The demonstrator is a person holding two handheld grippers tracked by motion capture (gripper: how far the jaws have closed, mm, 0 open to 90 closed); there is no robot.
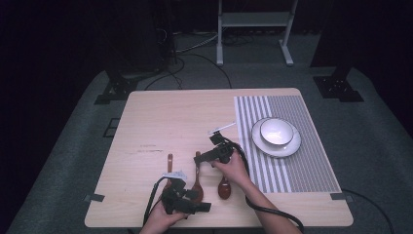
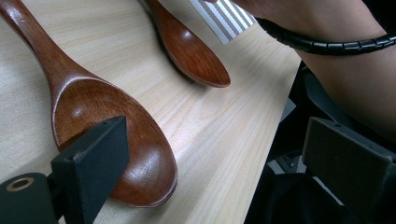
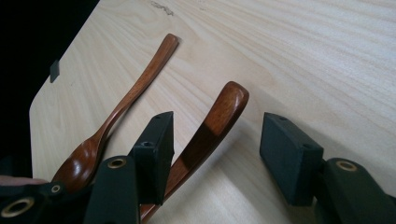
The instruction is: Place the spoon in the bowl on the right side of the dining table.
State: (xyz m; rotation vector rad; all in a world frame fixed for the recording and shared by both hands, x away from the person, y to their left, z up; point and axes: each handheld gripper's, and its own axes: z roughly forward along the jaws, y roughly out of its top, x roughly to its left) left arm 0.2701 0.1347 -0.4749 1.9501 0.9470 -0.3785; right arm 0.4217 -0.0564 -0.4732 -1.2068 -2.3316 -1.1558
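Right gripper: you're holding its jaws spread astride the middle wooden spoon's handle
Left gripper: you're hovering it, jaws apart, over the spoon's bowl

High view overhead; both tool views close, sharing middle spoon.
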